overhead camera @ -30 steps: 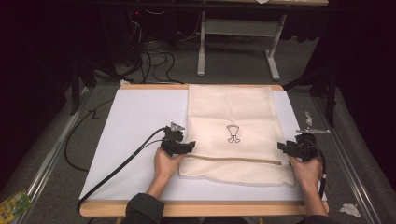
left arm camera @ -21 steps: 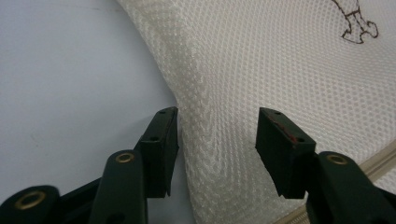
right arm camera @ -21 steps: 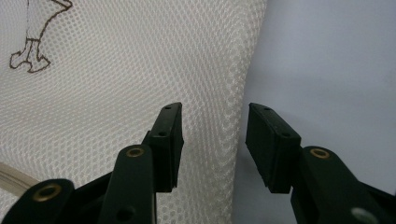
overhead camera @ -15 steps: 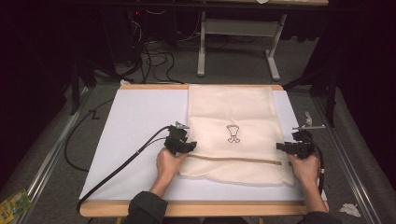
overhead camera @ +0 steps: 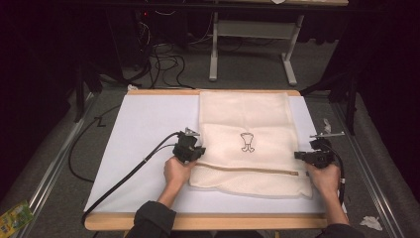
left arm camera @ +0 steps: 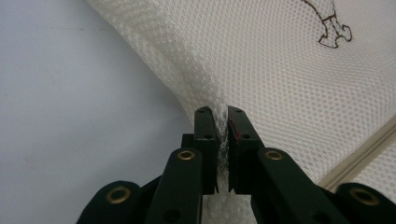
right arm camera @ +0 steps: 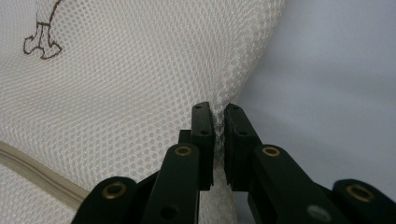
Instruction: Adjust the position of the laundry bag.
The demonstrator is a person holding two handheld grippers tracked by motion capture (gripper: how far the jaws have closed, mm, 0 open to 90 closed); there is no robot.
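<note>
A cream mesh bag (overhead camera: 247, 124) lies flat on the white sheet (overhead camera: 143, 129), with a brown outline logo (overhead camera: 246, 142) and a zipper (overhead camera: 247, 168) across its near part. My left gripper (overhead camera: 200, 151) is at the bag's left edge. Its jaws have just been closing, and the left gripper view has my left gripper (left arm camera: 223, 114) pinching a fold of mesh (left arm camera: 280, 70). My right gripper (overhead camera: 298, 154) is at the right edge. Its jaws have just been closing too, and the right gripper view has my right gripper (right arm camera: 218, 111) pinching the mesh hem (right arm camera: 130, 84).
The wooden table edge (overhead camera: 208, 221) runs along the front. A black cable (overhead camera: 124, 178) trails from the left gripper across the sheet. Beyond the table's far edge stand a metal frame (overhead camera: 252, 29) and loose cables (overhead camera: 158, 54) on the floor.
Both grippers' jaws have closed onto the bag's side edges. The hands have hardly moved.
</note>
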